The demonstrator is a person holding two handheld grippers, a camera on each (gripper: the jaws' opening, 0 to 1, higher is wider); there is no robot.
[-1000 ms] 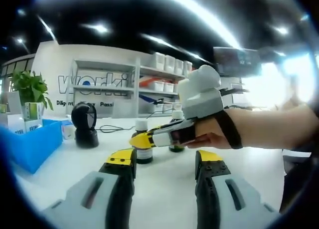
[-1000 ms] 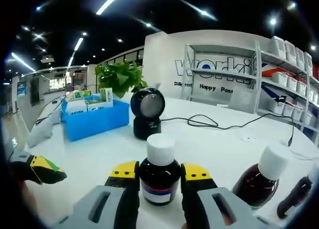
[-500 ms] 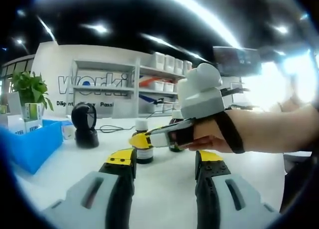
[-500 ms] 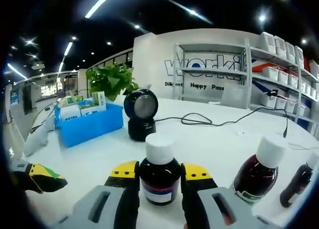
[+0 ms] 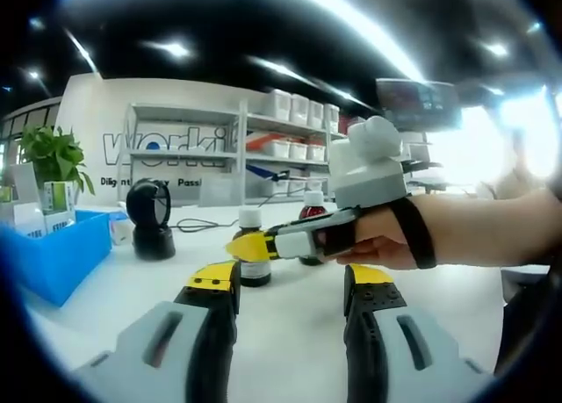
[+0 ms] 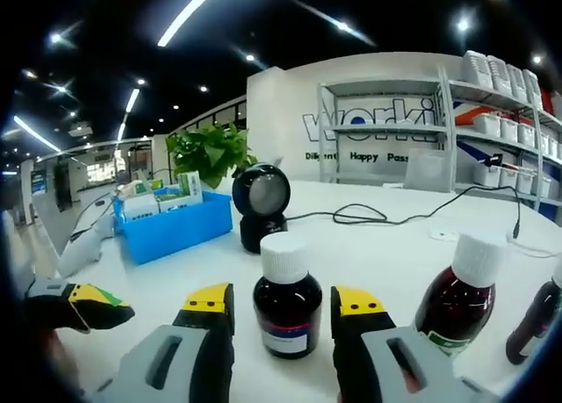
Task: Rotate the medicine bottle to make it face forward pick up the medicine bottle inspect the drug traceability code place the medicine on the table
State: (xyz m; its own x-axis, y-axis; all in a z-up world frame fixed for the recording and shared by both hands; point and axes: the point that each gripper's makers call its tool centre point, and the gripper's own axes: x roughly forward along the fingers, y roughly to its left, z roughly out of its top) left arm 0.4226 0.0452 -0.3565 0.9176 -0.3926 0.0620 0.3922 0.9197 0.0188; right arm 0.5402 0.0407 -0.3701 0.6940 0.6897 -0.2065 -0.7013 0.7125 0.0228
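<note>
- Standing between the yellow-tipped jaws of the right claw, the medicine bottle sits upright on the white counter, dark glass with a white cap and a pale label low on its front.
- Half a second ago those jaws sat closer to the bottle's sides; now a sliver of counter shows on each side, so the right claw reads as apart, around the bottle rather than clamped on it.
- The label looks to be toward the claw's camera, though the print is too small to read. My guess is the turning step is finished or nearly so, and the pick-up has not begun.
- In the left gripper view the right claw reaches in from the right, a person's hand strapped into it, with its yellow tip at the bottle's neck.
- The left claw hangs back near the counter's edge, jaws apart with nothing between them, much as it was a second ago.
- Beside the bottle to the right stand a second bottle of reddish liquid and, at the edge, a third bottle.
- Behind it sits a round black scanner with a cable trailing off, and left of that a blue bin of boxes with a green plant behind it.
- Next, I'd judge, the jaws need to close squarely on the bottle's body before lifting.
</note>
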